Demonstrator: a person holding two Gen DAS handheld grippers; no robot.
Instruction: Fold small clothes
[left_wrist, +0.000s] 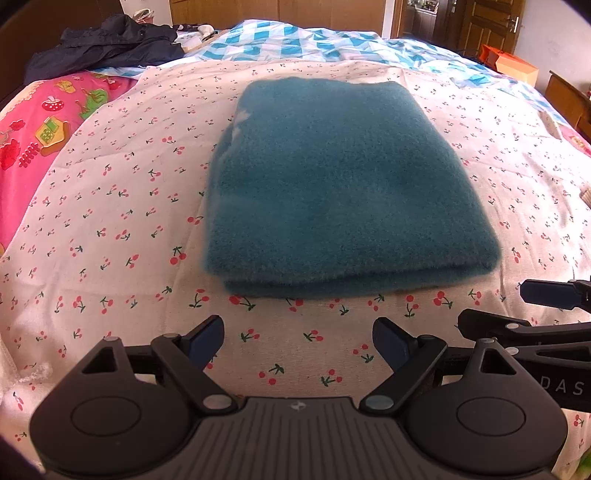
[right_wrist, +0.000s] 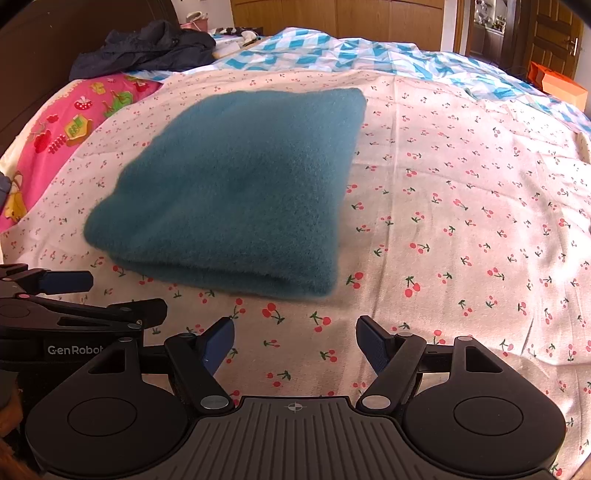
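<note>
- The surface is a bed covered by a white sheet printed with small red cherries (left_wrist: 110, 206); the cloth lies mostly smooth, with shallow wrinkles near its edges.
- A folded teal fleece garment (left_wrist: 332, 184) rests flat on that sheet, a thick rectangle with its doubled edge facing the cameras and stacked layers showing along that edge.
- To the left of the cherry sheet lies a pink blanket with cartoon prints (left_wrist: 40, 133), and behind it a blue-and-white checked quilt (left_wrist: 295, 40) runs across the far side of the bed.
- A dark jacket (left_wrist: 107, 40) is heaped at the far left corner of the bed.
- Wooden wardrobe panels stand behind the bed, and a wooden door (left_wrist: 491, 22) stands at the far right, with an orange box (left_wrist: 509, 62) near it.
- The left claw (left_wrist: 297, 341) stands released, its blue pads wide apart over bare sheet, just short of the garment's near edge and touching nothing.
- The right claw (right_wrist: 295, 341) is also released, pads apart over bare sheet, nothing between them; the garment lies ahead and to its left.
- The left wrist view shows the garment centred and, pale against the teal, a light patch on its left edge; the other claw's fingers enter at its right margin.
- The right wrist view shows more open sheet to the right of the garment, and the other claw enters at its left margin, bearing printed lettering.
</note>
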